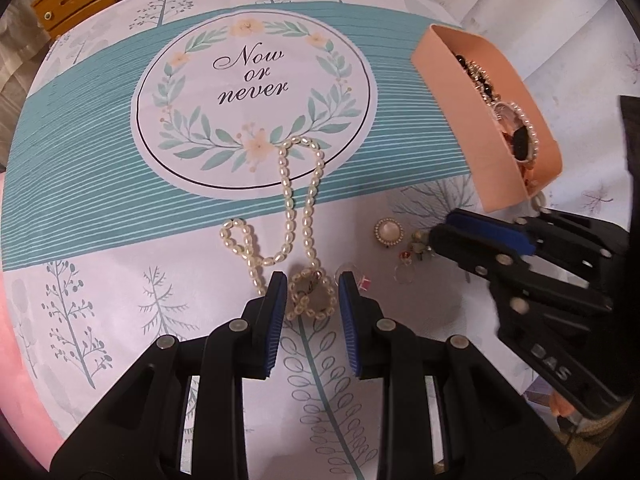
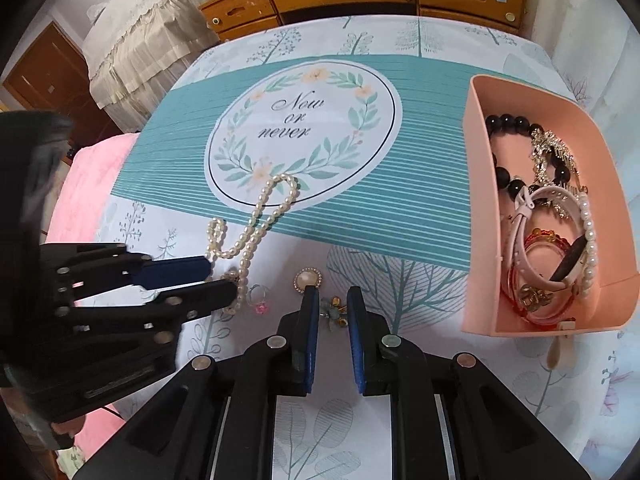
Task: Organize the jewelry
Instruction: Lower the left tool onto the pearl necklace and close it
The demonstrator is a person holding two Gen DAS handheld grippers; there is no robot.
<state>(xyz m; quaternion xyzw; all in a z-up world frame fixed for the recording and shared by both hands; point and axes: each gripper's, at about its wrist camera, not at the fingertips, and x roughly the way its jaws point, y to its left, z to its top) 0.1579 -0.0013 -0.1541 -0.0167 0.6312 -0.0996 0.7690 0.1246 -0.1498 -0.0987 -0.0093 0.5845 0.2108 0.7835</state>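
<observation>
A: Writing legible?
B: "Now or never" (image 1: 253,76) printed on the tabletop cloth (image 1: 100,184); "DAS" on the right claw (image 2: 333,292) body.
A: Claws?
B: Left claw (image 1: 312,280) parted, straddling the pearl necklace's (image 1: 288,200) coiled end. Right parted narrowly around a small flower piece (image 2: 334,309). Pink box (image 2: 480,216) of jewelry far right.

Left gripper (image 1: 313,286) is low over the bench w/ jaws apart, nothing pinched between the blue pads. Right gripper (image 2: 333,300) sits just beside it, also low, jaws spread but a bit narrower, nothing clamped either. Both point fwd, roughly parallel, tips angled slightly toward each other.
</observation>
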